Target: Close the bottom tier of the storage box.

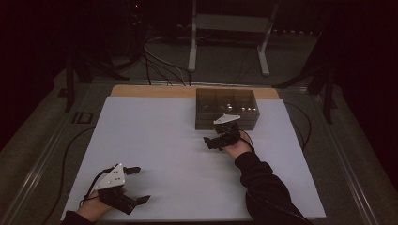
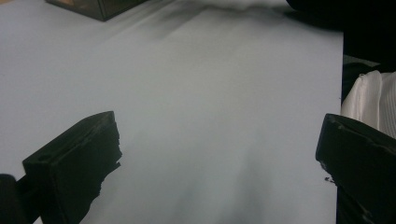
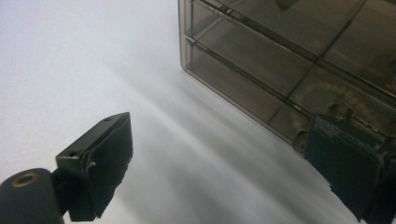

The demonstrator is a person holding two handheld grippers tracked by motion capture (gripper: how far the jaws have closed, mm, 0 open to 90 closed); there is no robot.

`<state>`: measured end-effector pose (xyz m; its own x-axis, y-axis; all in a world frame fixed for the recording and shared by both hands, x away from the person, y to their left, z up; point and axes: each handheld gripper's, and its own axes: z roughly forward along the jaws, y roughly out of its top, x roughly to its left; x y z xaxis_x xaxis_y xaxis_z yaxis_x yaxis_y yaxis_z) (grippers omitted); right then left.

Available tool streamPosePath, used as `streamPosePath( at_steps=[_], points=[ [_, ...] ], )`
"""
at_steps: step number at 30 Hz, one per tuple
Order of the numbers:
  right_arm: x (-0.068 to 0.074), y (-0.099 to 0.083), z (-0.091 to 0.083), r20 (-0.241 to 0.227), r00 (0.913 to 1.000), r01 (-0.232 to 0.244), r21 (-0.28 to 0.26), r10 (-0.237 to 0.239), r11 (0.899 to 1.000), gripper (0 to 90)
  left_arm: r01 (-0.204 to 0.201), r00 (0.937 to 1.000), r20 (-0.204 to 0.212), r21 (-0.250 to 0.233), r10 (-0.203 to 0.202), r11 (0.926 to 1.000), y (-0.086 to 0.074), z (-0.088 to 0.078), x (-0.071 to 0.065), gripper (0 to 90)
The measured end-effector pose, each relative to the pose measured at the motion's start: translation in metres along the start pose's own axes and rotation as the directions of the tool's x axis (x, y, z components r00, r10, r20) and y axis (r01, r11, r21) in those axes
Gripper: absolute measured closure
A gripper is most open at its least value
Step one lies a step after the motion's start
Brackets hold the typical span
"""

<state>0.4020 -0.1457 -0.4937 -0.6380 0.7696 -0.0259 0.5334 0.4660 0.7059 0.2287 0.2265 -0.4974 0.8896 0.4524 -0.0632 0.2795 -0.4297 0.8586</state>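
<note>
While nothing is gripped by either tool, biggest item is the white table sheet (image 1: 178, 154), filling the middle of the high view, mostly bare. Next, the smoky clear compartment box (image 1: 226, 108) at upper centre-right of that view, sitting near the sheet's far edge; in the right gripper view it fills the upper right (image 3: 289, 56), dividers visible, contents too dim to tell. Right gripper (image 1: 220, 138) sits just in front of the box's near wall, jaws spread wide, nothing between them; one jaw looks very close to the box's lower wall, contact can't be confirmed. Left gripper (image 1: 136, 185) is at lower left of the high view, jaws also released and wide apart, bare sheet between them (image 2: 215, 154), well apart from the box.

Risks, as a judgement: the right jaw so close to the wall could nudge or slide the light box toward the far edge if the hand pushes in; the trailing cable could snag a corner. White cloth (image 2: 369, 98) lies past the sheet's edge at right of the left gripper view.

Room: wide open sheet left and centre; tight only at the box.
</note>
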Motion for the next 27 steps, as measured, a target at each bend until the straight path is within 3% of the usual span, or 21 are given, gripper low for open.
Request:
streamPosePath(
  at_steps=[16, 27],
  points=[
    [0.008, 0.010, -0.013, -0.072, 0.9964, 0.042, -0.052, -0.046, 0.998, 8.2, 0.000, 1.0000, 0.001, 0.000, 0.000, 1.0000, 0.000, 0.000, 0.000, 0.1],
    [0.017, 0.010, -0.022, -0.129, 0.9867, 0.087, -0.100, -0.100, 0.991, 8.3, -0.001, 1.0000, 0.002, -0.001, 0.001, 1.0000, 0.000, 0.000, 0.000, 0.1]
  ],
)
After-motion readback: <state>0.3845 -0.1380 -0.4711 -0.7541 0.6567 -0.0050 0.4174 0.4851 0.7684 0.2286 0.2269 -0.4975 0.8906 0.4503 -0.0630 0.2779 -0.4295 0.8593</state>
